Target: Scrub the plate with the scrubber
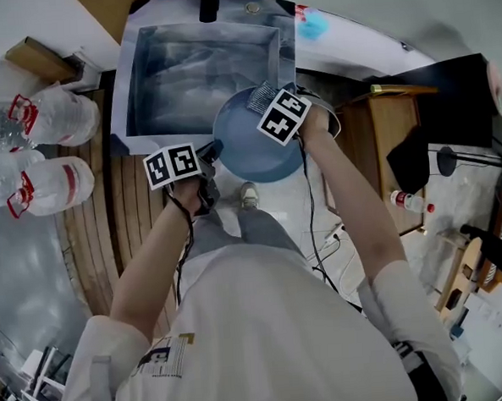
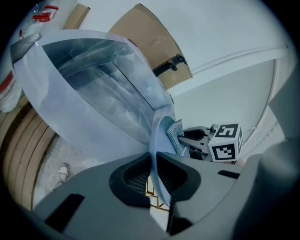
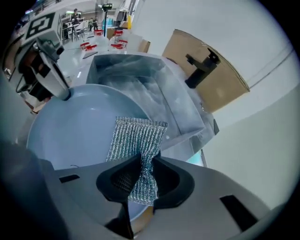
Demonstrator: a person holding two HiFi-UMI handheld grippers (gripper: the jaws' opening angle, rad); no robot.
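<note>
Wooden slats lined the floor at the left, with clear water bottles point(image 1: 53, 178) lying beside them; the grey sink point(image 1: 138, 92) stood next. At its near right corner the left gripper point(image 2: 153, 176) had its jaws pressed onto the rim of the blue plate point(image 1: 248, 149), which it held tilted just beside the basin. Further right, the right gripper point(image 3: 143, 176) pinched the silver mesh scrubber point(image 3: 136, 138) by its lower end, with the free part lying on the plate's face. Scrubbing well here would probably call for a firm rim pinch so the plate could not pivot; even strokes with the mesh laid flat; and a path steering clear of the left jaws.
</note>
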